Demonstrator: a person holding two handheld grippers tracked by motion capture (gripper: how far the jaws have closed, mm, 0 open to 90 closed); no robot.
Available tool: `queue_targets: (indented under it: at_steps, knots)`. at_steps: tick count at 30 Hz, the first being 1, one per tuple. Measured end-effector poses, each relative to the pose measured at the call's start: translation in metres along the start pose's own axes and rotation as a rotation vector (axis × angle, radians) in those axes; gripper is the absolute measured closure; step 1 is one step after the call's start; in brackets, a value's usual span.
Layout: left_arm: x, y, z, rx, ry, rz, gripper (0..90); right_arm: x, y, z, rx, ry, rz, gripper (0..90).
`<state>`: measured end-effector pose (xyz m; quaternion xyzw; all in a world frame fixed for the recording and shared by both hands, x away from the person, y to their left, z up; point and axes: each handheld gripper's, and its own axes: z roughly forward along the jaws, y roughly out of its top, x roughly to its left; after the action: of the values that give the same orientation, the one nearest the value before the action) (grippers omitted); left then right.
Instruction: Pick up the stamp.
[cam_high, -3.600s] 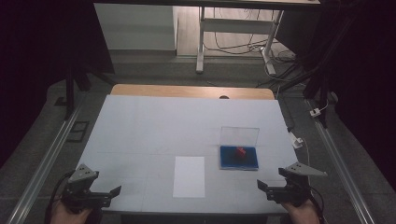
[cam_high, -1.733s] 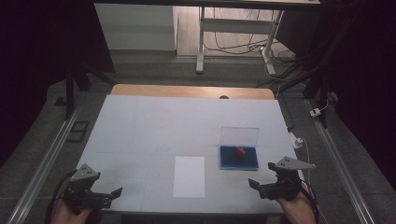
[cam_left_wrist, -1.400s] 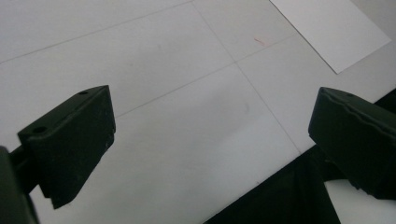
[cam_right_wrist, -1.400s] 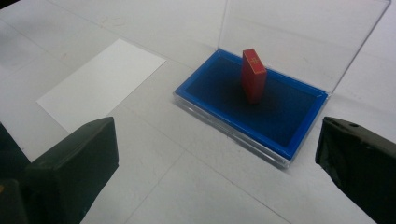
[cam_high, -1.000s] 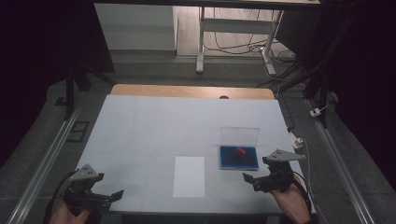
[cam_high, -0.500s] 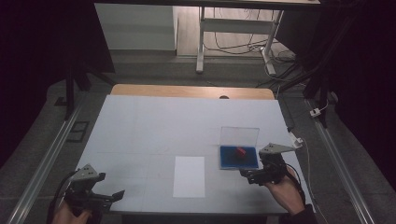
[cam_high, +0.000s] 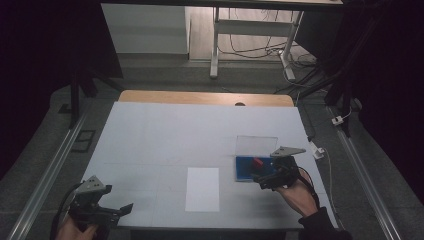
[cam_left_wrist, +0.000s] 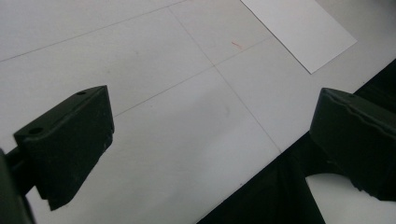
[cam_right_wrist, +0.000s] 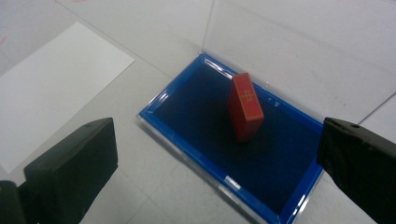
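Observation:
A shallow blue-lined case (cam_high: 244, 169) lies on the right half of the white table, its clear lid (cam_high: 256, 145) standing open behind it. A small red block (cam_high: 258, 162) stands upright inside it. In the right gripper view the red block (cam_right_wrist: 245, 108) rises from the blue lining (cam_right_wrist: 196, 109), and my right gripper (cam_right_wrist: 219, 154) is open wide just above and in front of the case. From above, the right gripper (cam_high: 263, 178) hovers at the case's near right edge. My left gripper (cam_high: 120, 210) is open and holds nothing at the table's front left corner.
A white sheet of paper (cam_high: 202, 188) lies flat left of the case, near the front edge; its corner (cam_left_wrist: 299, 32) shows in the left gripper view. The table's front edge (cam_left_wrist: 261, 163) runs under the left jaws. A white cable plug (cam_high: 316, 150) sits at the right edge.
My right gripper has moved forward and to the left from the table's front right corner to the blue case. The left gripper has stayed almost where it was.

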<state>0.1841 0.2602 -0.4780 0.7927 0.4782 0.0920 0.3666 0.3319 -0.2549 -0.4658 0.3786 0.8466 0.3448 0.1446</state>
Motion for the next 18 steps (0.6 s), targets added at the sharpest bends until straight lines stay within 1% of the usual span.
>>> queue_targets:
  at_steps: [4, 8, 9, 11, 14, 15, 18]
  knots:
    - [-0.001, 0.0, 0.001, 0.005, 0.006, -0.001, 0.3, -0.004, 0.004, 0.009, 0.017, 0.003, -0.005, 0.0]
    - [-0.001, 0.0, 0.001, 0.008, 0.007, -0.001, 0.4, -0.007, 0.007, 0.015, 0.025, 0.003, -0.01, 0.0]
    - [-0.001, 0.0, 0.001, 0.008, 0.007, -0.002, 0.5, -0.009, 0.008, 0.019, 0.03, 0.004, -0.013, 0.0]
    - [0.0, 0.0, 0.001, 0.007, 0.007, -0.003, 0.5, -0.009, 0.009, 0.02, 0.032, 0.005, -0.011, 0.0]
    - [0.0, 0.0, 0.001, 0.005, 0.005, -0.004, 0.5, -0.012, 0.011, 0.027, 0.039, 0.001, -0.017, 0.0]
    - [0.0, 0.0, 0.001, 0.006, 0.004, -0.005, 0.5, -0.013, 0.013, 0.031, 0.051, -0.006, -0.024, 0.0]
    - [0.001, 0.0, 0.0, 0.004, 0.0, -0.006, 0.5, -0.014, 0.014, 0.034, 0.06, -0.012, -0.027, 0.0]
